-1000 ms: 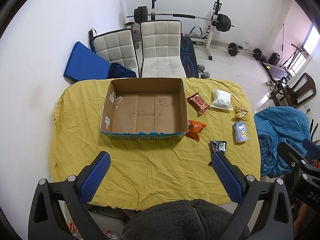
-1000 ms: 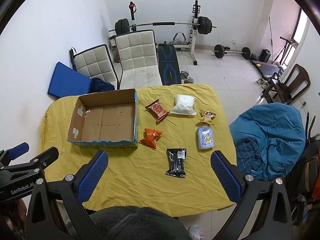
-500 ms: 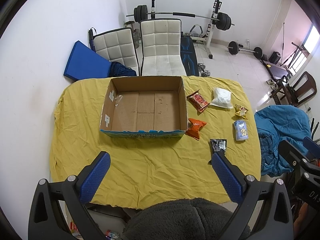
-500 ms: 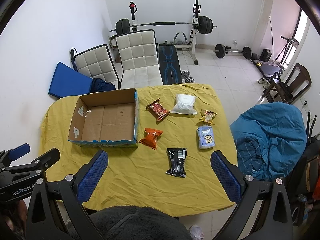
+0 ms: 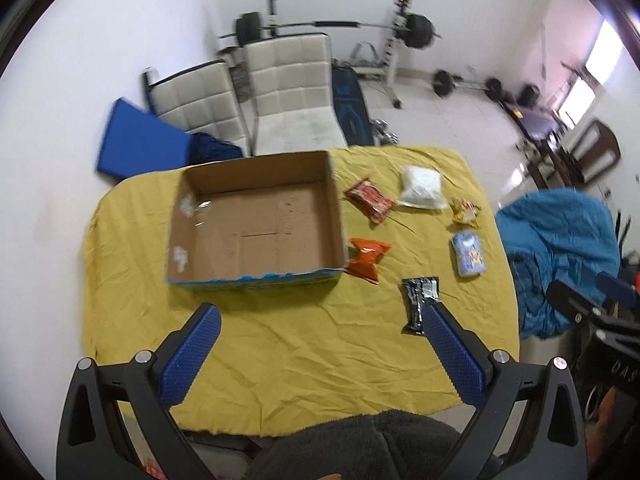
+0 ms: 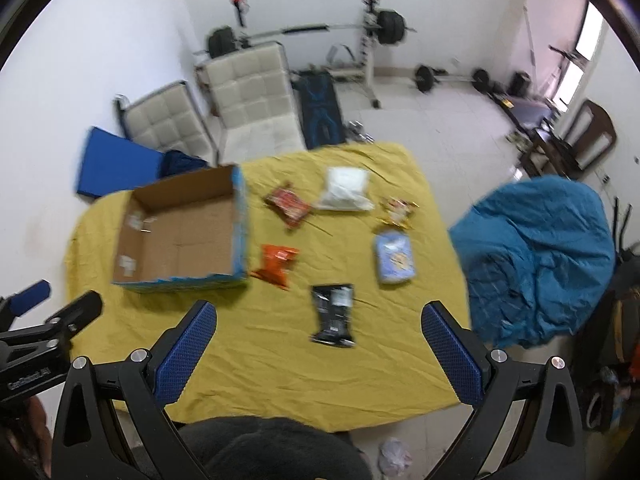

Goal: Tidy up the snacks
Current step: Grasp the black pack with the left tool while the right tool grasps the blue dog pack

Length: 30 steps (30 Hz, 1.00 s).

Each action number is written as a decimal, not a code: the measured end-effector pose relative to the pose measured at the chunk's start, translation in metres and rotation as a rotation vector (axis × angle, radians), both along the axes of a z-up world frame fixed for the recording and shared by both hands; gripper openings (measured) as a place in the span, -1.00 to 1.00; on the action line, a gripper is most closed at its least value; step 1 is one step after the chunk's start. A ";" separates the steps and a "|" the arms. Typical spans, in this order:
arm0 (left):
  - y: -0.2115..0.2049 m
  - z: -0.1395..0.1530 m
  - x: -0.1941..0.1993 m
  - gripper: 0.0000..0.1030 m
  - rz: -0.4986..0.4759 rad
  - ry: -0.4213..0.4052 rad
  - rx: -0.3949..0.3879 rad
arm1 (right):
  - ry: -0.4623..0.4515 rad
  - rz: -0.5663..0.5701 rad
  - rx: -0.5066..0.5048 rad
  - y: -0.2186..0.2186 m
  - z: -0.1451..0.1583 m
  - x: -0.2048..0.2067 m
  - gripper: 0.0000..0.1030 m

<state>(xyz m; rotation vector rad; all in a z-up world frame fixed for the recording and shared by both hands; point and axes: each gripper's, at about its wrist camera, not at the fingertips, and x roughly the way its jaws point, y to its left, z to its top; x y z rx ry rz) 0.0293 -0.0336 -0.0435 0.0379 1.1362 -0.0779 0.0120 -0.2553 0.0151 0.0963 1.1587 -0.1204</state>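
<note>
An empty cardboard box [image 5: 256,220] [image 6: 180,236] sits on the left of a yellow-clothed table [image 5: 288,344] [image 6: 264,360]. Right of it lie several snacks: a red pack [image 6: 289,206], an orange pack [image 6: 277,265] touching the box corner, a white bag [image 6: 344,190], a small yellow pack [image 6: 397,211], a pale blue pack [image 6: 394,258] and a black pack [image 6: 334,314]. My left gripper [image 5: 320,352] is open above the near table edge. My right gripper [image 6: 320,350] is open too, just short of the black pack.
Two white chairs [image 5: 288,92] and a blue mat [image 5: 136,144] stand behind the table, with a barbell rack [image 5: 340,28] farther back. A blue cloth heap [image 6: 540,256] lies right of the table. A dark sleeve [image 6: 272,452] fills the bottom of both views.
Both grippers have swung and moved closer to the table; the views are blurred by motion. The box and snacks lie where they were.
</note>
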 end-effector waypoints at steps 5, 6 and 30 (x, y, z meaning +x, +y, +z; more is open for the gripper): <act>-0.054 -0.063 0.031 1.00 -0.121 0.108 0.025 | 0.085 -0.087 0.012 -0.064 -0.055 0.010 1.00; -0.067 -0.081 0.038 1.00 -0.144 0.146 0.025 | 0.112 -0.110 0.004 -0.079 -0.071 0.013 1.00; -0.230 -0.383 0.088 0.02 -0.232 0.702 0.094 | 0.351 -0.102 0.066 -0.227 -0.315 0.092 1.00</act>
